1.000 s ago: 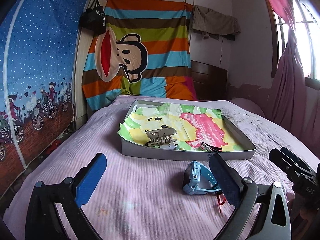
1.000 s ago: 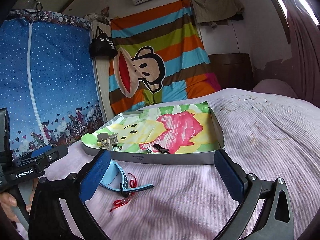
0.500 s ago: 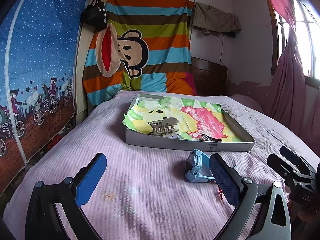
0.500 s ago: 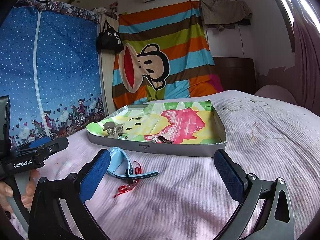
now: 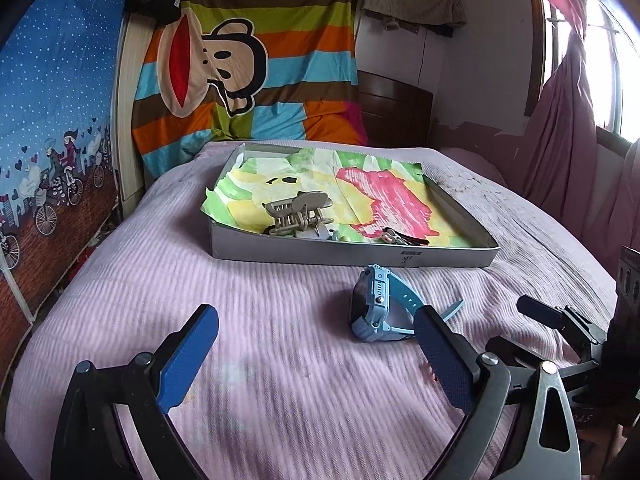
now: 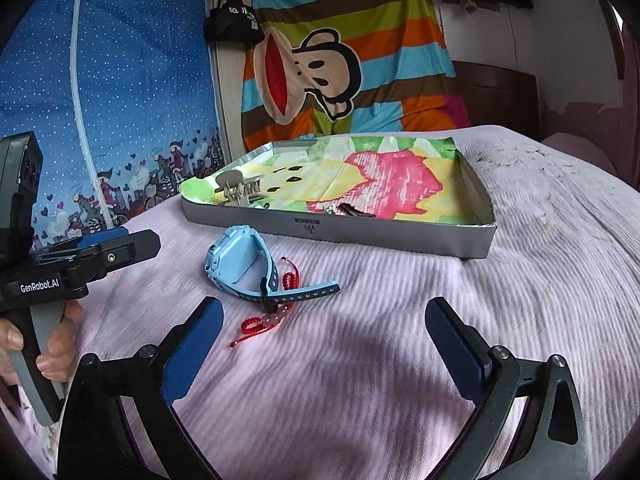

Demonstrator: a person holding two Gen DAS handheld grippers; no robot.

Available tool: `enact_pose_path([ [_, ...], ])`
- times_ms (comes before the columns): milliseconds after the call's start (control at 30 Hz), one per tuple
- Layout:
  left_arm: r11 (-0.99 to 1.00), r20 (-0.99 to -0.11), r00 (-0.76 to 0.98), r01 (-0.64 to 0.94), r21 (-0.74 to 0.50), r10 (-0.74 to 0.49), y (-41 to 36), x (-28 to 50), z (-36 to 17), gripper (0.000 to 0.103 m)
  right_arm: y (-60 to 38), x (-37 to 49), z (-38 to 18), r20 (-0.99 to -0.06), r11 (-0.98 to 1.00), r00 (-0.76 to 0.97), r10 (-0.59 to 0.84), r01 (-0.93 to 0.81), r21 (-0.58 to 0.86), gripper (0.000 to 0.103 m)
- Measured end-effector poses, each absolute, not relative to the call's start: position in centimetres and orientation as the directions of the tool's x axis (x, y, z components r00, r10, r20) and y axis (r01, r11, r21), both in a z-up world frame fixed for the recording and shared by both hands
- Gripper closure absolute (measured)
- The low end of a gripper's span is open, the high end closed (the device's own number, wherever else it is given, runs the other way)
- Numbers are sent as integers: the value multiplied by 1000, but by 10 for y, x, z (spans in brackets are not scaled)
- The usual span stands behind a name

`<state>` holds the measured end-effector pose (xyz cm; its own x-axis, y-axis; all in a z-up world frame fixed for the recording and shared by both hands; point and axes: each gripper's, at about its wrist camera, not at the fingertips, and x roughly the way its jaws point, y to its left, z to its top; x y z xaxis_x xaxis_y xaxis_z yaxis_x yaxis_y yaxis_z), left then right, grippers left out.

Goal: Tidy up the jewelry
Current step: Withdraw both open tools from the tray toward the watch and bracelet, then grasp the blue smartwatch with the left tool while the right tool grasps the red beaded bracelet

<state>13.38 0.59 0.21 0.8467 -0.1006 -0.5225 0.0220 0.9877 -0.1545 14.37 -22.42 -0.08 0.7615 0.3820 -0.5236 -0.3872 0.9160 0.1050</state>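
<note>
On the pink bed (image 5: 280, 360) in the left wrist view: one grey tray (image 5: 352, 254) with a bright paper lining. Inside the tray, one grey hair clip (image 5: 298, 214) near the front wall, and one small dark clip (image 5: 404, 237) to its right, also by the front wall. In front of the tray, on the bed cover, one blue watch (image 5: 380, 304), standing on its side, apart from the tray. Just beyond the right blue pad of the left claw (image 5: 316, 360), and not between the pads. Left claw released but closing, two blue pads wide apart, nothing between them but bed cover. Off to the right edge, one more black claw tip, the right claw (image 5: 560, 322), low over the bed.

Over the same bed in the right wrist view: same one tray (image 6: 400, 240), same one hair clip (image 6: 240, 192) at its left end, same one dark clip (image 6: 352, 210) near the middle front. One blue watch (image 6: 240, 268) in front of the tray, strap end stretched out to the right. One red string bracelet (image 6: 264, 320) lying partly under the strap, touching the watch. Both just beyond the left pad of the right claw (image 6: 324, 344). Right claw released but closing, nothing between its two pads. At the left edge, one hand (image 6: 44, 348) around the grey handle of the left claw (image 6: 120, 244).
</note>
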Motion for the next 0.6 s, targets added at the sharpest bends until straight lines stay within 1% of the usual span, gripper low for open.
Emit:
enact_pose_path([
  [67, 985, -536, 835, 42, -168, -127, 5, 138, 0, 13, -220, 147, -5, -548, 908, 738, 393, -405, 105, 27],
  [133, 981, -548, 822, 62, -183, -154, 3, 141, -3, 18, -214, 150, -10, -584, 898, 704, 404, -426, 108, 29],
  [167, 979, -552, 816, 73, -192, -169, 3, 143, -4, 22, -212, 152, -12, -594, 891, 689, 414, -439, 112, 34],
  [233, 974, -560, 806, 87, -208, -192, 2, 147, -5, 27, -206, 152, -15, -612, 879, 665, 428, -464, 110, 35],
  [300, 969, -570, 794, 96, -227, -212, 2, 151, -7, 35, -200, 151, -17, -622, 867, 649, 438, -488, 101, 37],
  [367, 963, -576, 784, 103, -248, -232, 1, 155, -9, 39, -193, 153, -20, -637, 858, 633, 439, -505, 90, 39],
  [467, 960, -583, 774, 114, -257, -248, -2, 160, -11, 43, -186, 158, -24, -664, 855, 612, 429, -513, 81, 46],
  [533, 958, -589, 766, 123, -258, -257, -4, 163, -12, 47, -184, 162, -26, -673, 856, 605, 426, -510, 84, 49],
  [600, 958, -595, 759, 131, -257, -263, -7, 165, -13, 51, -182, 165, -27, -677, 860, 603, 422, -504, 87, 56],
])
